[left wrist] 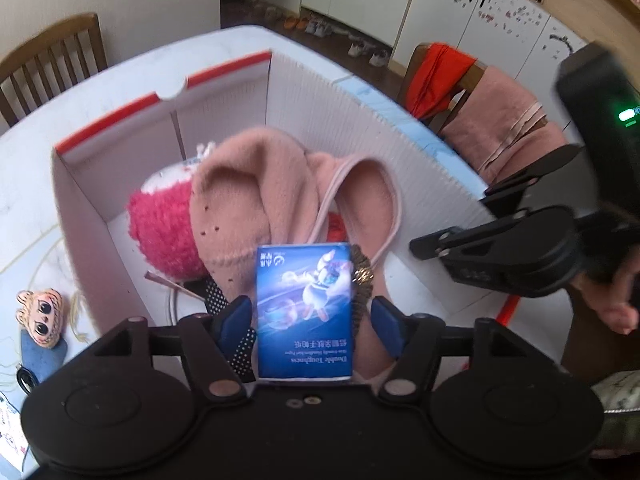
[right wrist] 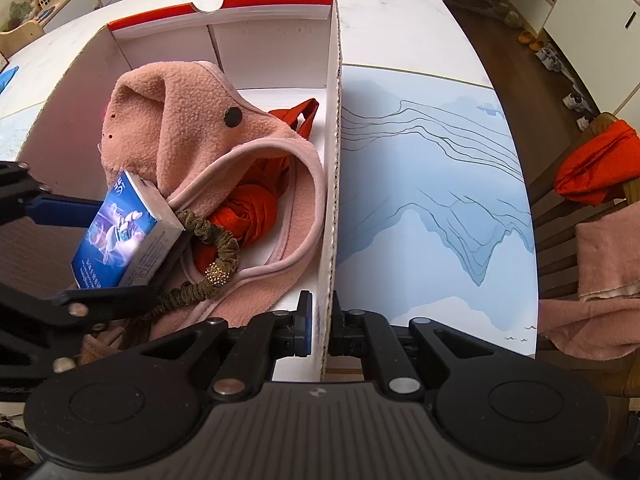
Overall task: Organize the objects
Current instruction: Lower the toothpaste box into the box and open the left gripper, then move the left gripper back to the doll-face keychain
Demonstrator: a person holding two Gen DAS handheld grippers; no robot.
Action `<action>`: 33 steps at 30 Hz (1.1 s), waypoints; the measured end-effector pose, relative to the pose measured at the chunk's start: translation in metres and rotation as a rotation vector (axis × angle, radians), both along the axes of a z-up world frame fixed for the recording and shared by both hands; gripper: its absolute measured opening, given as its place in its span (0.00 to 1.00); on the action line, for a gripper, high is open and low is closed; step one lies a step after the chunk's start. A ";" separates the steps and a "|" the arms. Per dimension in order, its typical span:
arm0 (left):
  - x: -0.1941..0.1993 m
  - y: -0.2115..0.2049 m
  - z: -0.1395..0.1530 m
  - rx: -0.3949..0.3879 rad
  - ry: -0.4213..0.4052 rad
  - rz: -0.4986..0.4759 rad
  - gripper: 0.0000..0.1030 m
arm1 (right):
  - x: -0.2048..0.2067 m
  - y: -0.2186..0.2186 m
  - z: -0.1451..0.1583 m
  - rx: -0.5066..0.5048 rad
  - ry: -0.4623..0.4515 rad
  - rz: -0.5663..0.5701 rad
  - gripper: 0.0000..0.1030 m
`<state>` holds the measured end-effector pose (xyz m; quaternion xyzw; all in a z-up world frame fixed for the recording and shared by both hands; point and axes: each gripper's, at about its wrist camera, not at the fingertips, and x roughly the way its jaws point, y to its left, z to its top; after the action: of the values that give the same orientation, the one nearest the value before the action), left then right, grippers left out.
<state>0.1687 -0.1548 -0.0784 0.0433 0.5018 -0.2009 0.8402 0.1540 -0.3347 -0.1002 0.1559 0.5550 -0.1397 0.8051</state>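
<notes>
Over the white box [left wrist: 96, 200] you had your left gripper [left wrist: 308, 320] tipped steeply down, its blue pads standing clear of the blue tissue pack [left wrist: 305, 312] on both sides, so nothing was clamped. The pack sat between the open jaws, leaning on the pink fleece hat [left wrist: 256, 196] at the near end of the box, with the brown scrunchie [left wrist: 362, 276] just beside its right edge. Your right gripper [right wrist: 320, 326] was pinched nearly shut on the right-hand wall of the box [right wrist: 334, 184], one finger inside and one outside, steadying it on the table [right wrist: 400, 20].

I judge the step in hand to have been the release of the pack into the box. To do that well, you needed the pads well off both faces before lifting, because the pack stood propped on soft fleece and any drag from a pad would likely have tipped it or pulled it back out. A withdrawal back along the line the gripper pointed looked safer than a sideways sweep, which could have snagged the scrunchie or the hat's rim. Your right-hand grip on the wall looked worth keeping while the left came away, since the light box could slide. A doll keychain [left wrist: 42, 318] lay outside on the table to the left, apparently not yet put away.
</notes>
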 end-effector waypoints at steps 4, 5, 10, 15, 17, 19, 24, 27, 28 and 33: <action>-0.009 0.006 0.018 -0.029 -0.052 0.006 0.74 | 0.000 0.001 0.000 -0.008 0.006 -0.003 0.05; -0.010 0.008 0.022 -0.034 -0.062 0.008 0.76 | 0.001 0.002 0.000 -0.011 0.007 -0.003 0.05; -0.016 0.017 0.035 -0.044 -0.105 0.041 0.81 | 0.000 0.003 0.001 -0.015 0.011 -0.011 0.05; -0.023 0.036 0.045 -0.054 -0.132 0.086 0.87 | -0.001 0.003 0.002 -0.011 0.010 -0.026 0.05; -0.027 0.046 0.049 -0.053 -0.141 0.112 0.88 | -0.001 0.003 0.002 -0.014 0.012 -0.029 0.05; -0.031 0.056 0.053 -0.048 -0.155 0.141 0.91 | 0.000 0.004 0.002 -0.017 0.012 -0.030 0.05; -0.038 0.088 0.060 -0.027 -0.185 0.241 0.98 | 0.000 0.006 0.002 -0.015 0.014 -0.030 0.05; -0.040 0.109 0.061 -0.012 -0.190 0.303 0.99 | 0.000 0.006 0.002 -0.013 0.015 -0.039 0.06; -0.041 0.116 0.061 -0.003 -0.190 0.324 0.99 | 0.000 0.006 0.002 -0.013 0.016 -0.041 0.06; -0.042 0.150 0.058 0.030 -0.196 0.401 0.99 | 0.000 0.007 0.002 -0.016 0.020 -0.040 0.06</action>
<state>0.1271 -0.0048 -0.0201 -0.0256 0.4194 -0.0173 0.9073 0.1539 -0.3273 -0.0977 0.1591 0.5589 -0.1616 0.7976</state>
